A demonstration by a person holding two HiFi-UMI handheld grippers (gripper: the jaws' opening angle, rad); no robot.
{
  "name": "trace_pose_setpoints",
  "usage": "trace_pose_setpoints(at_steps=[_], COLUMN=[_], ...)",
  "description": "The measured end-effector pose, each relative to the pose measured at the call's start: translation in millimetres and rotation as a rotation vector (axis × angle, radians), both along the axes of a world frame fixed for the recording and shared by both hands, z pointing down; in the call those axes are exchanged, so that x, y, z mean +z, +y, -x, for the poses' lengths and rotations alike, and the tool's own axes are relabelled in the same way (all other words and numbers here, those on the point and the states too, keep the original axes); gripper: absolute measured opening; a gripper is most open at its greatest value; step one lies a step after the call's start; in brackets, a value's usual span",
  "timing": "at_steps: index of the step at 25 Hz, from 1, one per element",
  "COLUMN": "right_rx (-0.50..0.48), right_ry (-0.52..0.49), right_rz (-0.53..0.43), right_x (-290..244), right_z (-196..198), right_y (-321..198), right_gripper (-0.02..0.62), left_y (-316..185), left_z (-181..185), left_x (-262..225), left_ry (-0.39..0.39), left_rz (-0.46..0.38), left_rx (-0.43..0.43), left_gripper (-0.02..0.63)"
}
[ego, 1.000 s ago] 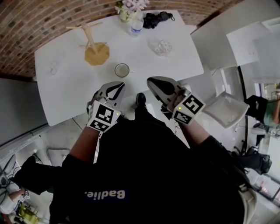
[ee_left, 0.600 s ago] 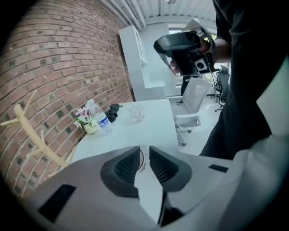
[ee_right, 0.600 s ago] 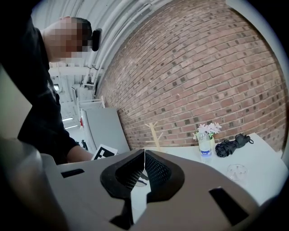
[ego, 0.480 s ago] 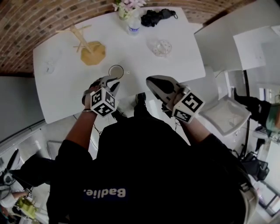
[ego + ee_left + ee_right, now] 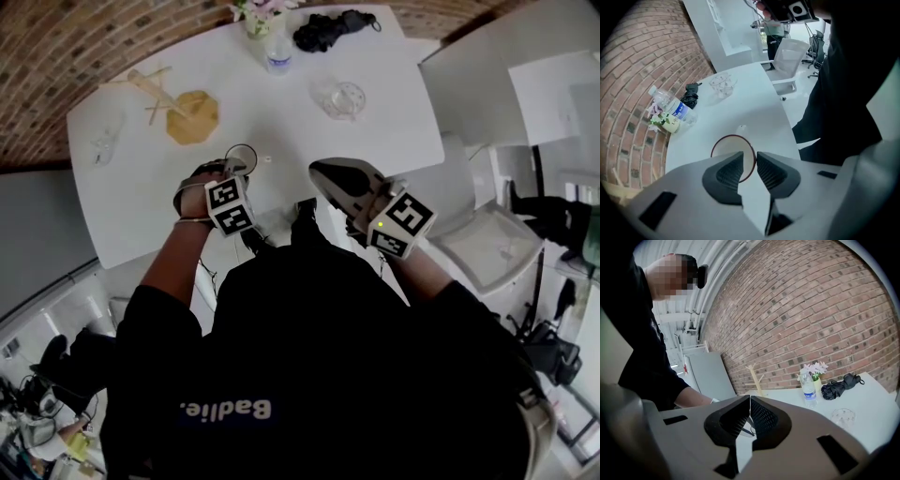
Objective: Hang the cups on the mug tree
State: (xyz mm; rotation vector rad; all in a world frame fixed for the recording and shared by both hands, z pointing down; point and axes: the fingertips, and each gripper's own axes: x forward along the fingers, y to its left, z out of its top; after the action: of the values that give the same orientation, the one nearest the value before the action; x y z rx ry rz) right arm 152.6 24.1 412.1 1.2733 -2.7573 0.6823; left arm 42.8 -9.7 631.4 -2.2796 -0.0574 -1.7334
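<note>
Cup rim, seen between the pads of the opening left claw, should be seated deep before closing; right claw shut, empty.

My left hand-held gripper, its jaws opening, covers the near part of the cup. The rim shows in the gap between them, but I cannot tell whether a pad touches it. The mug tree's foot is hidden behind my right hand-held gripper. In the head view the top edge cuts off the flowers, and a clear thing at the tabletop's left end is too small to name.
</note>
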Motion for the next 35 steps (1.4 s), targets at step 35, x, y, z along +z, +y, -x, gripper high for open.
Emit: trace_pose_setpoints(at_steps=[35], right_rx=[-0.150], right_ry=[-0.032], right_rz=[-0.029], right_x=[-3], right_z=[-56], right_y=[-61], right_gripper=[0.029], left_y=[-32], left_z=[-34], left_x=[-64], left_ry=[0.226], left_rz=[0.132], left_rx=[-0.268], left_gripper=[0.049])
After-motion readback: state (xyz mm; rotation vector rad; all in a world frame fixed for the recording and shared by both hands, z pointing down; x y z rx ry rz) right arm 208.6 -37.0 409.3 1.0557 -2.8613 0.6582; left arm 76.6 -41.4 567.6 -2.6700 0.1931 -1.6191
